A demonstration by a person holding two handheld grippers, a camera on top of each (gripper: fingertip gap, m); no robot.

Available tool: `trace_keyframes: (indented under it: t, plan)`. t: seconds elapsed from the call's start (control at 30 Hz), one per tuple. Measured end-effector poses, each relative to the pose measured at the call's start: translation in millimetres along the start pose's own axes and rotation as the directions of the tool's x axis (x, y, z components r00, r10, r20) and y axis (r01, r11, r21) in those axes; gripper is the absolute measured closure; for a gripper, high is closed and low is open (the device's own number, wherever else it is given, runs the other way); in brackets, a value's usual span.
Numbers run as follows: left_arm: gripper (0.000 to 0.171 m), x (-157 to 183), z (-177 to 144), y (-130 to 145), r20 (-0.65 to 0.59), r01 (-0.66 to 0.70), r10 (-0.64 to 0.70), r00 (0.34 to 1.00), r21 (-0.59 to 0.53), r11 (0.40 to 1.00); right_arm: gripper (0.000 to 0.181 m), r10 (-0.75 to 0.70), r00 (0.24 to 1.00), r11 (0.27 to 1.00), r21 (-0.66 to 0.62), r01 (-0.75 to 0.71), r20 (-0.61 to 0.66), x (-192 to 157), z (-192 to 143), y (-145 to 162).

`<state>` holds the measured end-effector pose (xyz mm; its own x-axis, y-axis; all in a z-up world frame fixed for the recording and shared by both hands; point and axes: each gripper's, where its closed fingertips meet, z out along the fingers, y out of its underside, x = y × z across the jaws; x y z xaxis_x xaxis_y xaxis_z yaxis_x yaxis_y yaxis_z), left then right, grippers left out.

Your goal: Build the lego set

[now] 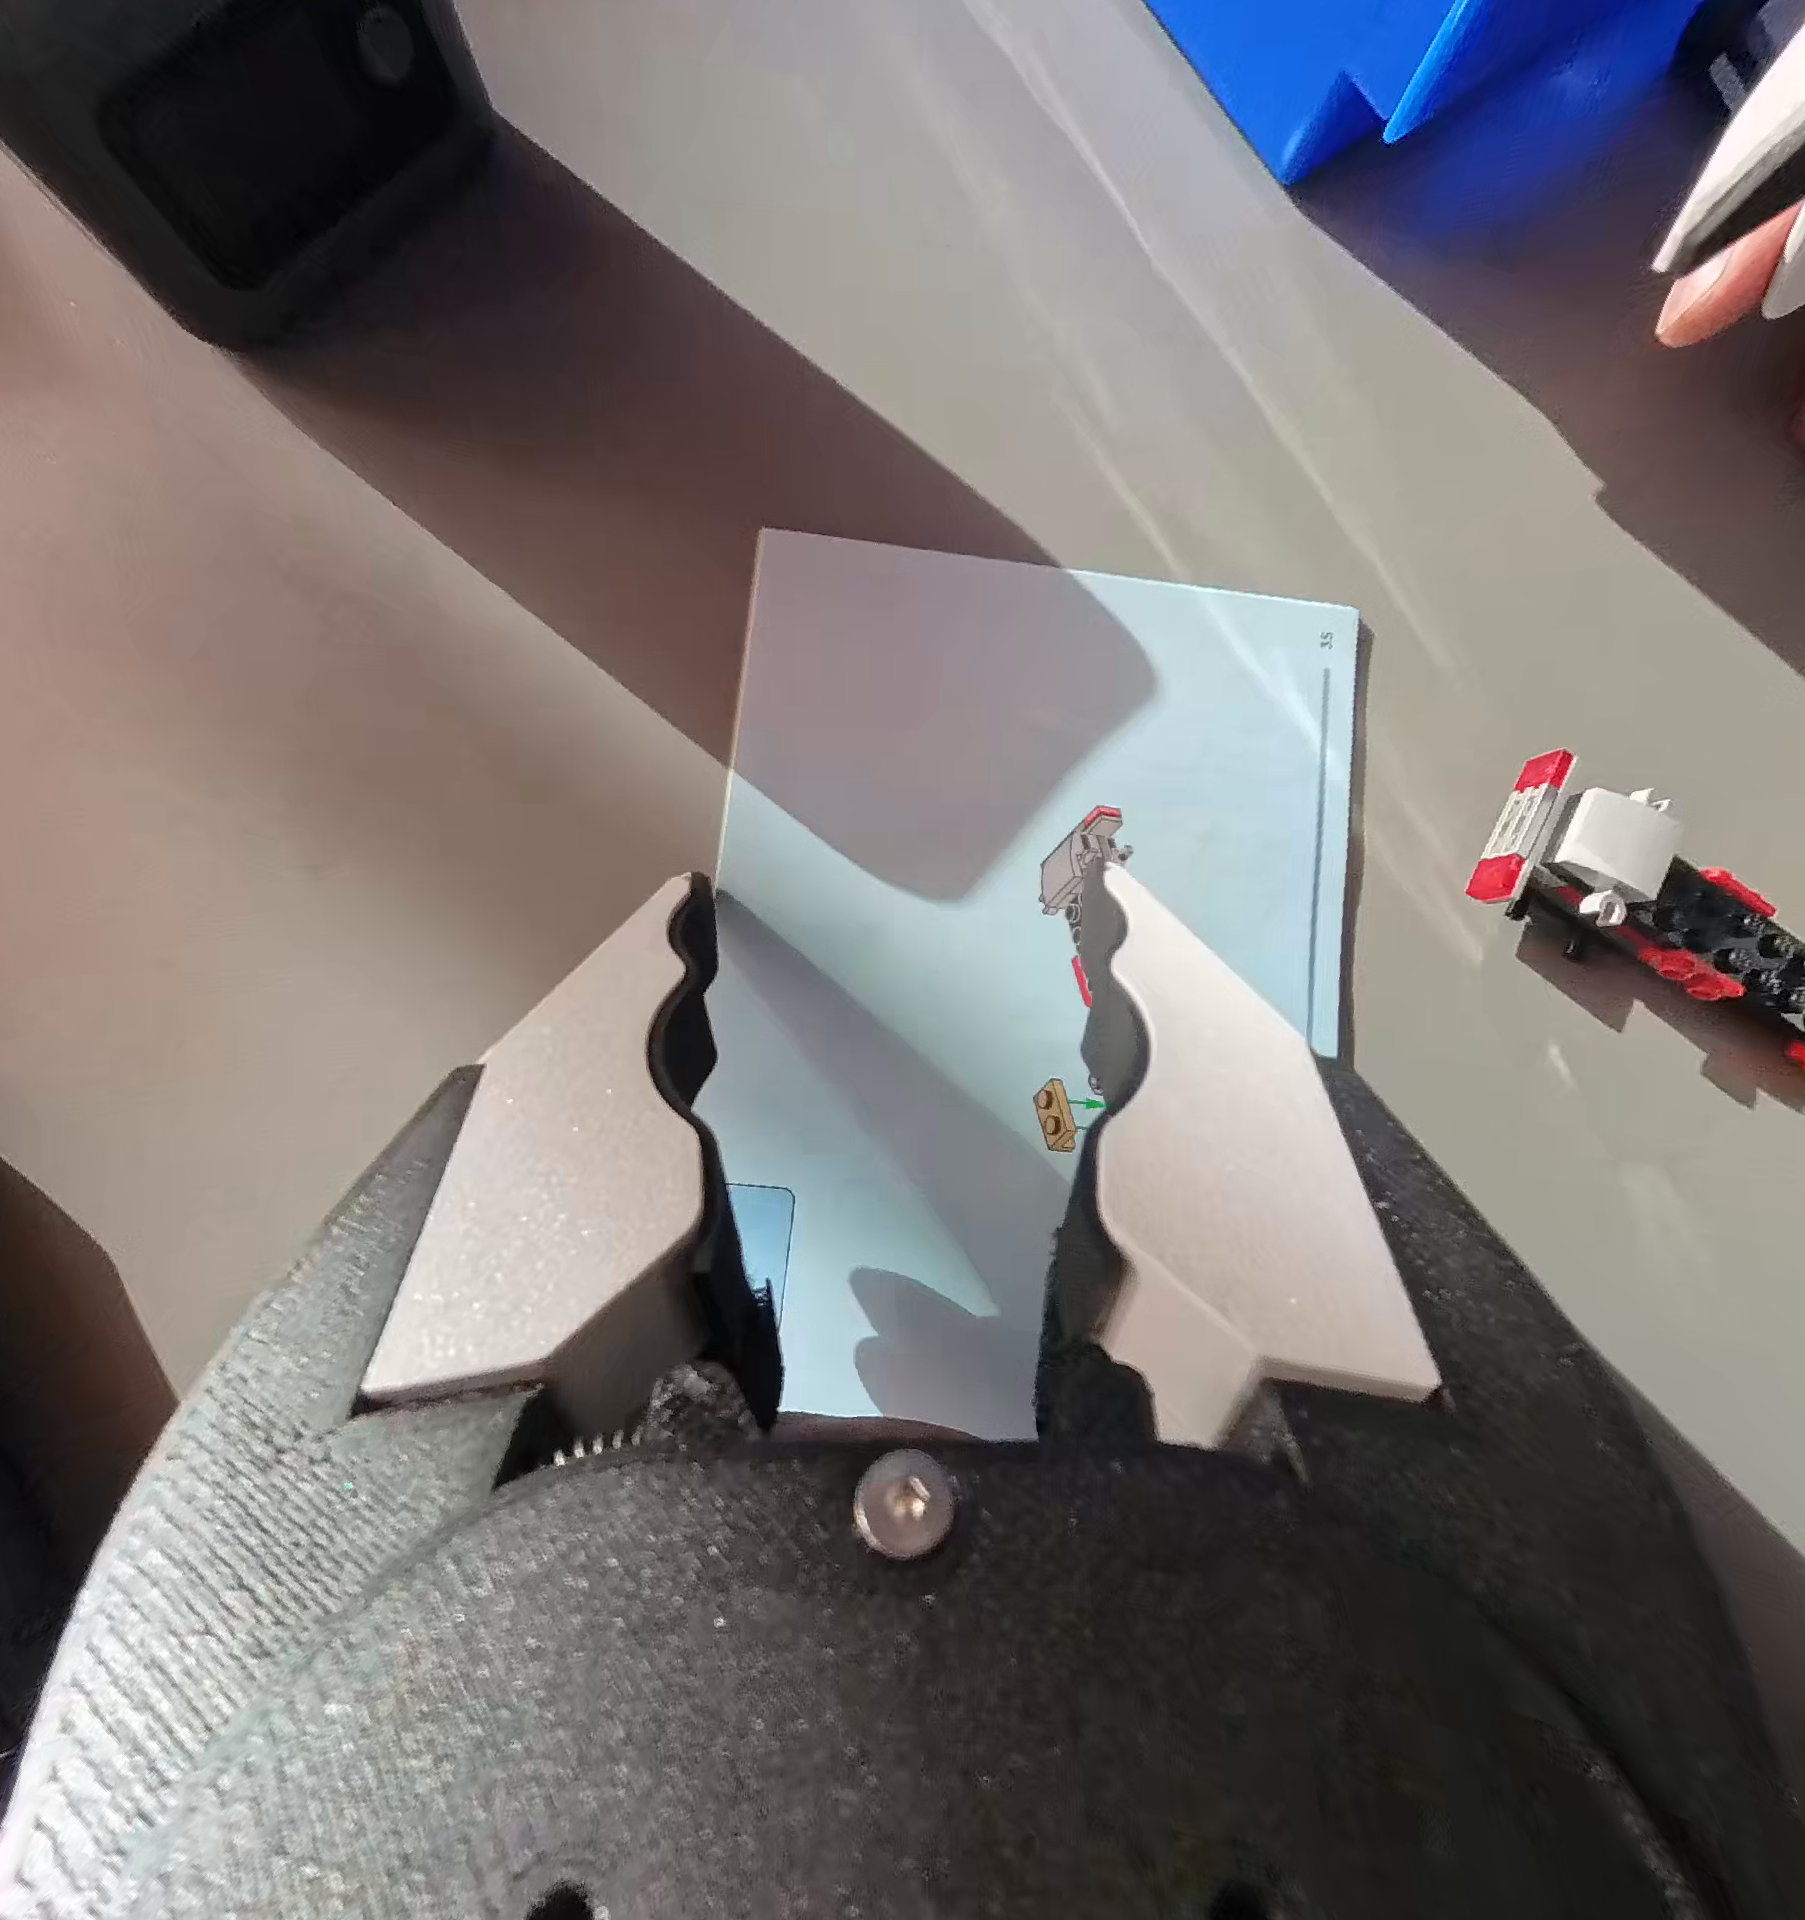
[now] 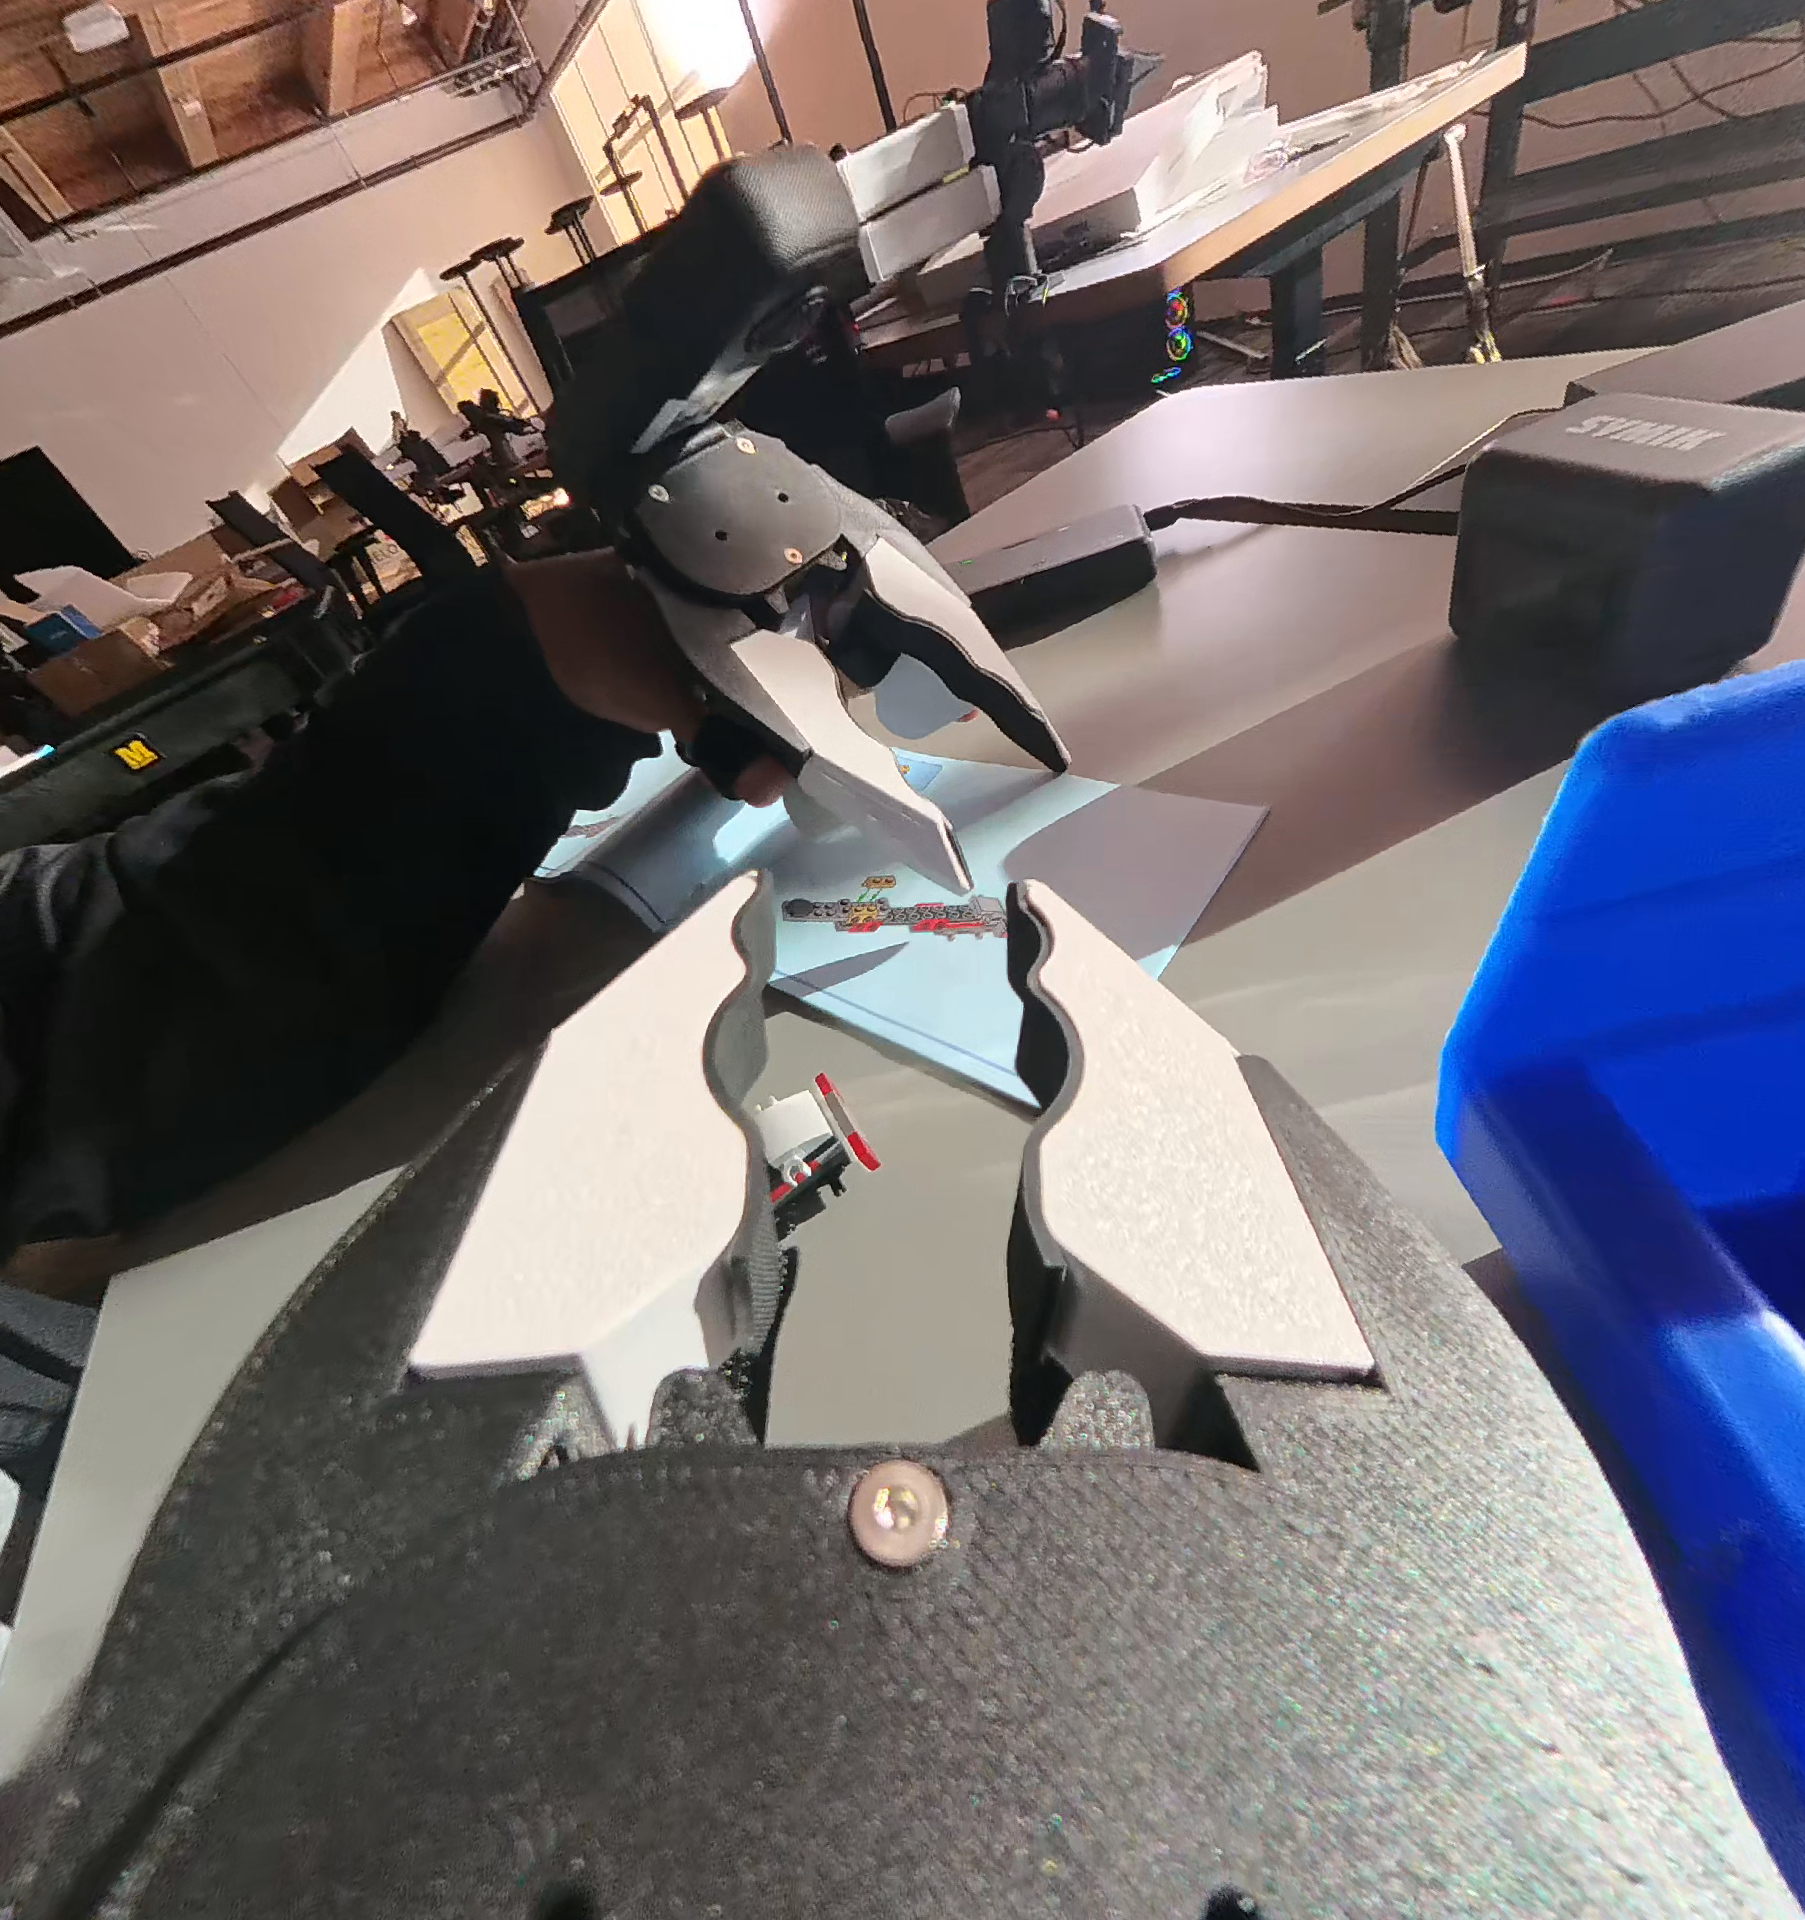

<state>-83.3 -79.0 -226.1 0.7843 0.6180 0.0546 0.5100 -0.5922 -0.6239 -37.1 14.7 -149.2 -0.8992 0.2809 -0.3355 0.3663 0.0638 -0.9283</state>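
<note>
My left gripper [image 1: 903, 883] is open and empty, with its tips on or just above a light blue instruction booklet [image 1: 1033, 727] lying open on the grey table. A partly built lego vehicle [image 1: 1667, 914], black with red parts and a white block, lies on the table right of the booklet. My right gripper [image 2: 887, 894] is open and empty, held above the table. The vehicle [image 2: 810, 1143] shows between its fingers, partly hidden by the left finger. The left gripper [image 2: 1012, 826] and booklet [image 2: 1085, 862] lie beyond it.
A blue plastic bin [image 2: 1656, 1039] stands close on the right, also seen in the left wrist view [image 1: 1397, 73]. A black box [image 2: 1636, 540] and a flat black device [image 2: 1054, 566] sit at the table's far side. A person's dark sleeve [image 2: 306, 883] lies left.
</note>
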Motion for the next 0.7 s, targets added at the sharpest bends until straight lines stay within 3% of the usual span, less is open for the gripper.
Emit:
trace_keyframes:
  t: [0.5,0.7]
  plan:
    - [0.131,-2.6,-13.9,-7.6,0.011,-0.033,0.033,0.999,0.065,0.997,0.135,0.021,1.0,1.0,-0.004,-0.021,-0.021,5.9,1.0,0.6]
    - [0.144,-2.1,-18.5,-10.5,0.0,-0.042,0.042,0.999,0.098,0.994,0.134,0.048,0.992,0.993,-0.099,-0.06,-0.113,22.5,12.4,10.6]
